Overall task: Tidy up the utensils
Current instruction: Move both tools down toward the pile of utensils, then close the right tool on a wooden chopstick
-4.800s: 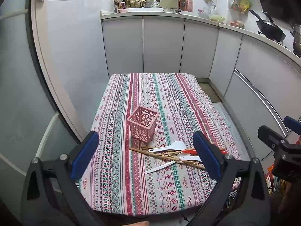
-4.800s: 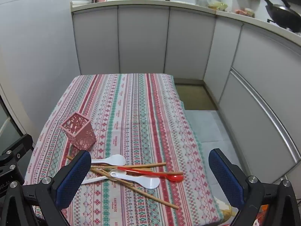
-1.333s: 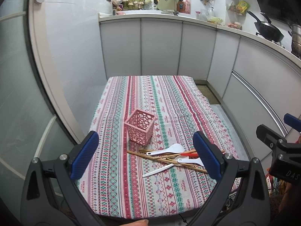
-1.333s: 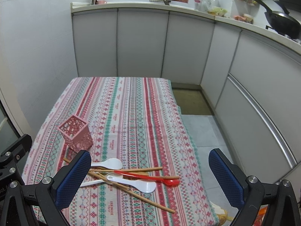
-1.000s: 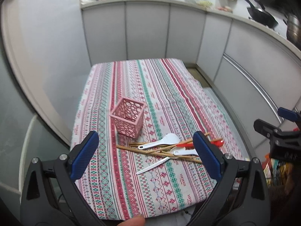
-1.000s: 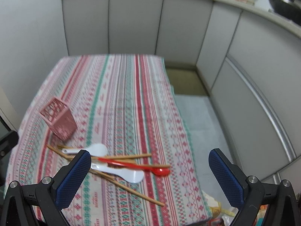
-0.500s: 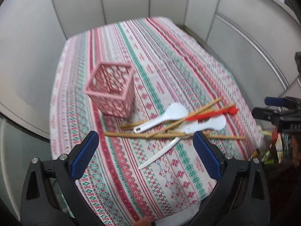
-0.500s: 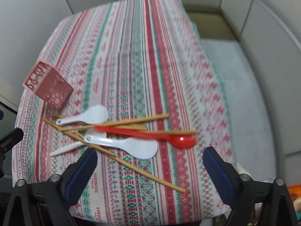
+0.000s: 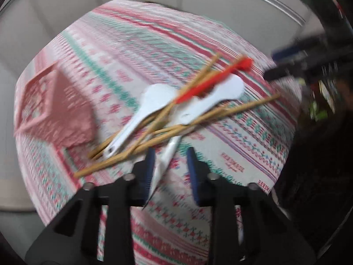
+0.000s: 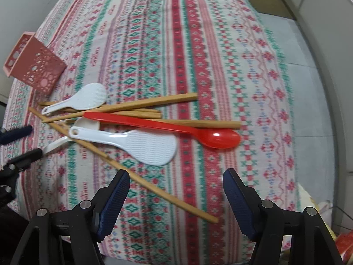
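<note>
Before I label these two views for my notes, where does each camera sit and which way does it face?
Left wrist: on the left claw, facing down its fingers at a white spoon handle lying between them; the right claw shows at right.
Right wrist: on the right claw, over the table's near edge, above the chopsticks.
Shared: red spoon, pink holder.

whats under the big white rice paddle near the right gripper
Its handle end lies across a long chopstick and overlaps the white spoon. Whatever sits beneath the large rice paddle blade is covered.
</note>
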A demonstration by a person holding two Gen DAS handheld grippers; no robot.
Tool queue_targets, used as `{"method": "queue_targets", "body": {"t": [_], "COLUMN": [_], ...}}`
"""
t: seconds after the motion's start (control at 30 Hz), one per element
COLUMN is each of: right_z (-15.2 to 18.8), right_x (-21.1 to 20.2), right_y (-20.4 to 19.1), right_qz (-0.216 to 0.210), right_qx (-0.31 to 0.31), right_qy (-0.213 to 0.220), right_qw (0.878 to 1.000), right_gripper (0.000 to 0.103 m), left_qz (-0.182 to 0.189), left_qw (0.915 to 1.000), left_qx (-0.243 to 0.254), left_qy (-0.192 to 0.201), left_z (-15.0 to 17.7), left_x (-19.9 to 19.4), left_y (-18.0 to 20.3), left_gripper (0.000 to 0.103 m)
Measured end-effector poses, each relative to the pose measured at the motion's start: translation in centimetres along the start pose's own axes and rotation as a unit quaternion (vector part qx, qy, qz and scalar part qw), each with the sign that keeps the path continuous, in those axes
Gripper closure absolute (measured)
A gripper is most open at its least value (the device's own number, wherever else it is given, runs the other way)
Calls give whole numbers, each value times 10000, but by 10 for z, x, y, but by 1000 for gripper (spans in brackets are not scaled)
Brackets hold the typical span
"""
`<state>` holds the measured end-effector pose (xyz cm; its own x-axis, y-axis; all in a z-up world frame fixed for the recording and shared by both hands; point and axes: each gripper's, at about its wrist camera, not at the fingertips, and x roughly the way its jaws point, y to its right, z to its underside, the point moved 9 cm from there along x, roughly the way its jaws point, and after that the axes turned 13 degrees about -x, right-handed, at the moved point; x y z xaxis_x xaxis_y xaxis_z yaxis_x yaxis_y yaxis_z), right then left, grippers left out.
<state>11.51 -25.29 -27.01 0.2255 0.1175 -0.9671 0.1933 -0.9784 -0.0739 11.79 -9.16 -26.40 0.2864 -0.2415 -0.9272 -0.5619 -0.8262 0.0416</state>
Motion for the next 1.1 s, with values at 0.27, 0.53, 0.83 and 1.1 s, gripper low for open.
{"method": "queue_targets", "body": {"t": [0.27, 0.53, 0.83, 1.1], "right_z": [7, 6, 13, 26], "right_x": [-5, 0, 24, 58], "right_y": [15, 4, -14, -36], "right_qz": [192, 85, -121, -212], "right_qx": [-4, -237, -610, -976], "right_qy": [-66, -104, -466, -945], "right_qw": [9998, 9996, 9970, 9905], "right_gripper": [28, 28, 29, 48], "left_qz": [59, -46, 59, 78], "left_qw": [9968, 9972, 9975, 9964], "left_qx": [730, 660, 646, 688], "left_qy": [-330, -336, -262, -486], "left_z": [-11, -22, -28, -19], "left_x": [26, 38, 31, 32], "left_y": [12, 13, 2, 2], "left_gripper": [77, 78, 78, 78]}}
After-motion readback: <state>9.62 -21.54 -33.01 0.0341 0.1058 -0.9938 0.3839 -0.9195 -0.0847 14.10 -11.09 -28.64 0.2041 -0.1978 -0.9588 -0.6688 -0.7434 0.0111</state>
